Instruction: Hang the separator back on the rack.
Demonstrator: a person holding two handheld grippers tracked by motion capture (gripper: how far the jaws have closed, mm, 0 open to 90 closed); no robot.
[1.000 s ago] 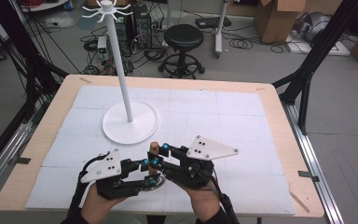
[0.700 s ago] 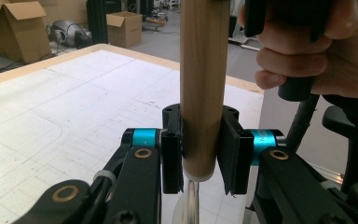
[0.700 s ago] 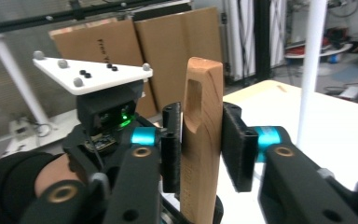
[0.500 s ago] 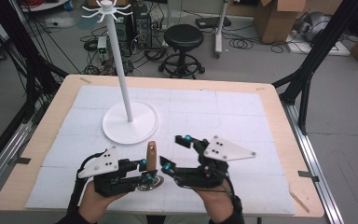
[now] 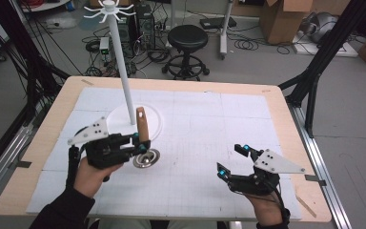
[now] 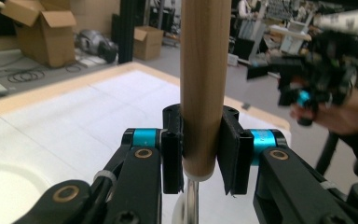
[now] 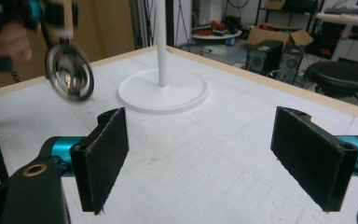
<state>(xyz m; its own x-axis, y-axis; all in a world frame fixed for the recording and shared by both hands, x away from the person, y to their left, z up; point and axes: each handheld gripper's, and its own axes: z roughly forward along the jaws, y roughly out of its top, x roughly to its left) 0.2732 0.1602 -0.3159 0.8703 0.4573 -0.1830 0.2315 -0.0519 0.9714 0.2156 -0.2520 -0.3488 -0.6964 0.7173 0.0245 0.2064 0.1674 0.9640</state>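
Since the earlier picture, the right gripper [image 5: 230, 161] had let go of the small metal ladle with the round shiny bowl and brown wooden handle [image 5: 143, 130] and pulled away toward the near right part of the white mat [image 5: 209, 124], well apart from the tall white stand with the round flat base [image 5: 124, 71]. Its jaws had just been opening, and they stood wide apart with nothing between them, as the right gripper view showed [image 7: 214, 158].

Left of it, the left gripper [image 5: 140, 142] had carried the ladle closer to the stand, just beside the round base. Its jaws were squeezed tight on the wooden handle [image 6: 203, 84]. That handle stood almost straight up, with the shiny bowl [image 5: 146, 158] hanging low, close to the mat. A person's hand held each gripper.
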